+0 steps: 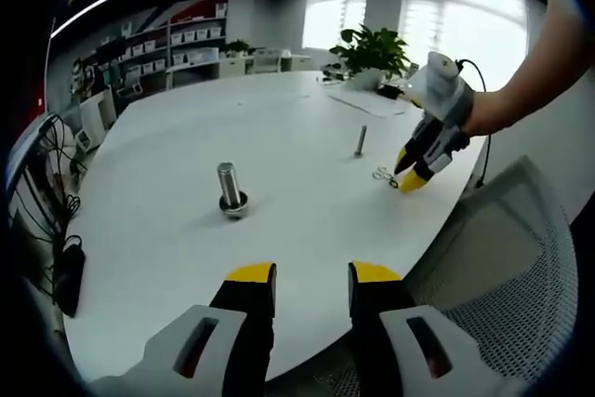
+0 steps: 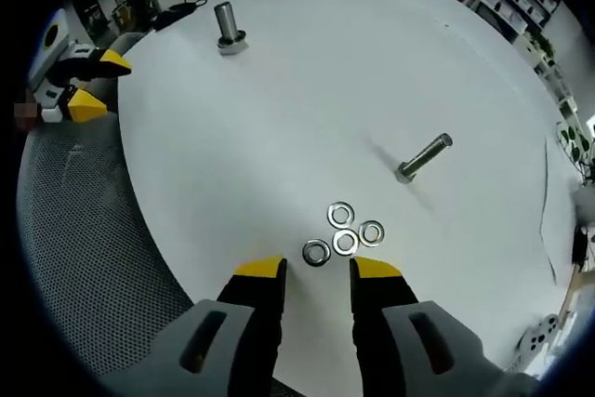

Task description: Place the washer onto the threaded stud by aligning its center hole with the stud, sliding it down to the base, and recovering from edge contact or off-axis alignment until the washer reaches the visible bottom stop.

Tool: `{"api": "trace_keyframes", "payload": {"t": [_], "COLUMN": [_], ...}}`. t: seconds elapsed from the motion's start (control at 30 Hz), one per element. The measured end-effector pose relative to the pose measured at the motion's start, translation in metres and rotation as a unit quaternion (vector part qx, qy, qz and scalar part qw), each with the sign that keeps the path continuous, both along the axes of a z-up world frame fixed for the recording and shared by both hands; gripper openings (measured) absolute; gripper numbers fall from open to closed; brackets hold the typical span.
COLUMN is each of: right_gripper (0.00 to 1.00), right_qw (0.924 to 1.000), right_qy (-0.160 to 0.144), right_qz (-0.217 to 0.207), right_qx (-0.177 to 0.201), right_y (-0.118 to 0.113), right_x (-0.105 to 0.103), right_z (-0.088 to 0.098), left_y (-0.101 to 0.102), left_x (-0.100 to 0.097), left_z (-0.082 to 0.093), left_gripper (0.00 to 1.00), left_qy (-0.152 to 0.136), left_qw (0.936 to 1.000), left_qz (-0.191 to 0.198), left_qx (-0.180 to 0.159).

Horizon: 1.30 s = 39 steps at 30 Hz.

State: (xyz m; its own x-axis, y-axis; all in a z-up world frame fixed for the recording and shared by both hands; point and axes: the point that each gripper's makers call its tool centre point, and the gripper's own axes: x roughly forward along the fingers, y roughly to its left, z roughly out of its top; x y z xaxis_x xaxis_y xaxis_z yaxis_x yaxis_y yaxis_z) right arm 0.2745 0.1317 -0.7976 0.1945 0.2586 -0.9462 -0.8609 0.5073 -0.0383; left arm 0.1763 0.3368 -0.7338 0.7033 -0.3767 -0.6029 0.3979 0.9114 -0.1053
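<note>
A thick threaded stud [image 1: 229, 189] stands upright on the white table [image 1: 279, 127], with a washer at its base; in the right gripper view it is the stud [image 2: 226, 24] far off. A thinner stud [image 1: 360, 140] [image 2: 424, 156] stands further along. Several loose washers [image 2: 342, 233] lie in a cluster just ahead of my right gripper [image 2: 316, 269], which is open and empty. In the left gripper view that right gripper [image 1: 409, 177] hovers over the washers [image 1: 385, 175]. My left gripper [image 1: 311, 272] is open and empty near the table edge.
A mesh chair [image 1: 502, 258] sits by the table's near edge. A potted plant [image 1: 374, 48] and papers rest at the far side. Shelves [image 1: 177, 44] line the back wall. Cables and equipment [image 1: 56, 230] lie at the left.
</note>
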Motion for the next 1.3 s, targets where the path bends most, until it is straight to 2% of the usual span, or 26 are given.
{"api": "trace_keyframes", "payload": {"t": [0.3, 0.37, 0.4, 0.57, 0.67, 0.73, 0.93, 1.3], "right_gripper": [0.29, 0.28, 0.28, 0.26, 0.25, 0.25, 0.24, 0.21], "right_qw": [0.9998, 0.9994, 0.999, 0.9981, 0.9993, 0.9992, 0.9976, 0.9934], "right_qy": [0.005, 0.021, 0.02, 0.033, 0.024, 0.024, 0.049, 0.067], "right_qz": [-0.017, -0.026, -0.04, -0.051, -0.028, -0.031, -0.008, 0.024], "right_qx": [-0.003, 0.006, 0.009, 0.007, -0.007, -0.009, -0.049, -0.09], "right_y": [0.0027, 0.0038, 0.0034, 0.0036, 0.0039, 0.0038, 0.0056, 0.0043], "right_x": [-0.0009, -0.0033, -0.0004, 0.0015, 0.0004, 0.0017, 0.0014, 0.0024], "right_z": [-0.0021, -0.0032, -0.0032, -0.0027, -0.004, -0.0043, -0.0047, -0.0053], "left_y": [-0.0002, -0.001, -0.001, -0.001, -0.0014, -0.0012, -0.0019, -0.0015], "left_x": [0.0, -0.0002, -0.0002, -0.0004, -0.0006, -0.0007, -0.0009, -0.0011], "left_z": [-0.0003, -0.0004, -0.0004, -0.0006, -0.0004, -0.0005, -0.0006, -0.0011], "left_gripper": [0.29, 0.29, 0.29, 0.29, 0.29, 0.29, 0.29, 0.29], "left_qy": [0.001, 0.001, 0.001, 0.001, 0.001, 0.002, 0.002, 0.004], "left_qw": [1.0, 1.0, 1.0, 1.0, 1.0, 1.0, 1.0, 1.0], "left_qz": [0.0, -0.002, -0.002, -0.002, -0.003, -0.003, -0.004, -0.005], "left_qx": [-0.001, -0.003, -0.002, -0.001, -0.002, -0.001, -0.001, -0.001]}}
